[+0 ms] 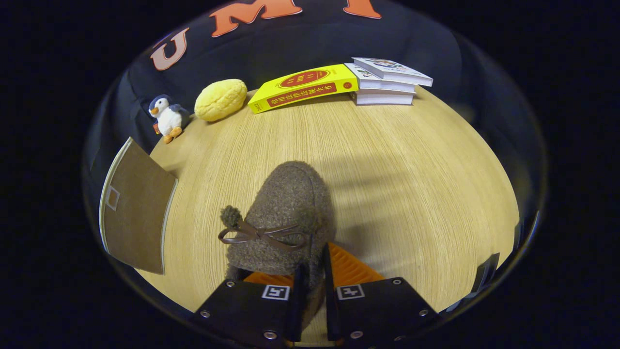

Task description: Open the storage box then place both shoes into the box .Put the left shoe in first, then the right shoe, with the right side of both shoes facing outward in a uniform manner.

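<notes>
Gripper (pixel 310 295) fingers nearly closed, clamped on rear wall of brown fuzzy slipper-shoe (pixel 286 218) with thin ribbon bow and pompom, toe pointing toward far table edge; light wooden table (pixel 411 169) beneath; brown flat box lid (pixel 135 213) at left edge; yellow book (pixel 302 87) leaning on stack of white books (pixel 385 80) at far edge; yellow bun-shaped plush (pixel 220 99), small penguin plush (pixel 167 118) near far-left corner
</notes>
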A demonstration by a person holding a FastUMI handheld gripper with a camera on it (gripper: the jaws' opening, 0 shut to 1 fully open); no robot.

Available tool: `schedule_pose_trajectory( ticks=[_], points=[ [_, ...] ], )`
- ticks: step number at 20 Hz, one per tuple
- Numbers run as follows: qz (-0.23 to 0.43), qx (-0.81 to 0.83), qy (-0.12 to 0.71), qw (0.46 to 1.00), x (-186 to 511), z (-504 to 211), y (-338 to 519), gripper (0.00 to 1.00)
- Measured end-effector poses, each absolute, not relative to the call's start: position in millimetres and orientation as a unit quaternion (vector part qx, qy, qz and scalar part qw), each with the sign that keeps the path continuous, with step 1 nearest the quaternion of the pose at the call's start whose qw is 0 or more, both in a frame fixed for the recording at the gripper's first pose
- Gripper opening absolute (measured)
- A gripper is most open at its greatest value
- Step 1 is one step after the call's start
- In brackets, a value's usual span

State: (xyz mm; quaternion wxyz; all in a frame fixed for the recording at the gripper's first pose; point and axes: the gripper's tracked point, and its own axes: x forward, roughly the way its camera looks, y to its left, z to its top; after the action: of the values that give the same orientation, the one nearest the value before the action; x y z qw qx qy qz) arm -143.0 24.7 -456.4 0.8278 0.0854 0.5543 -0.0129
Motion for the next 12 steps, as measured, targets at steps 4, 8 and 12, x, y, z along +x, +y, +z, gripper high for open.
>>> schedule_pose_trajectory(
  ticks=[4,8,12],
  points=[
    [-0.03,0.093,0.55,0.829,-138.3,-439.5,27.0,0.07],
    [-0.023,0.093,0.544,0.833,-126.0,-405.9,49.6,0.07],
    [-0.008,0.104,0.539,0.836,-111.5,-371.6,86.7,0.07]
  ],
)
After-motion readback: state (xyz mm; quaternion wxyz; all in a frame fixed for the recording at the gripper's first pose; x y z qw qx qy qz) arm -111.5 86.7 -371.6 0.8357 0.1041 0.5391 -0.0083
